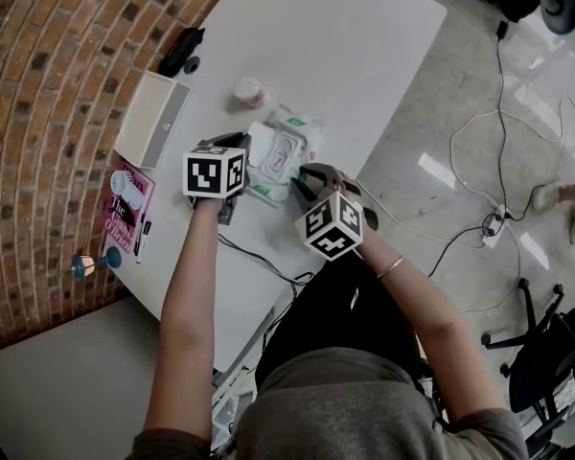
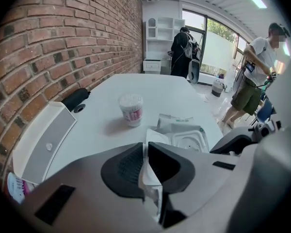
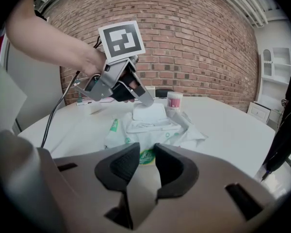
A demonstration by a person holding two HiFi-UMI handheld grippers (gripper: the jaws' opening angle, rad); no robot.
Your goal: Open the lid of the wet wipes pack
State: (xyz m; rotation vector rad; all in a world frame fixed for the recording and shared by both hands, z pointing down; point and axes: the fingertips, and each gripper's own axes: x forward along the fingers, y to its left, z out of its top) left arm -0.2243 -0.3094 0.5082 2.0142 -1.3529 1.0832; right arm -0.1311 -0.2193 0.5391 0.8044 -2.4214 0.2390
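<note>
**Item: wet wipes pack [image 1: 297, 123].** We logged it lying flat mid-counter [image 1: 345, 36], close to the counter's right-hand edge in the head view.

- **Lid:** The white lid [image 3: 148, 113] stood raised. The recessed opening beneath was exposed, but we could not discern any wipes.
- **Claws:** The left claw [image 2: 145, 152] pinched the lid's free edge. The right claw [image 3: 144, 154] clamped the pack's near end.
- **Round tub [image 1: 250, 91]:** Pink label, filled with something white, just beyond the pack.
- **Shallow white box [image 1: 153, 118]:** At the brick-wall edge, contents unseen.
- **Open room:** The counter's far half offered it.
- **Writing:** We could read neither the pack's green print nor the title on a pink booklet [image 1: 125, 199].
</note>
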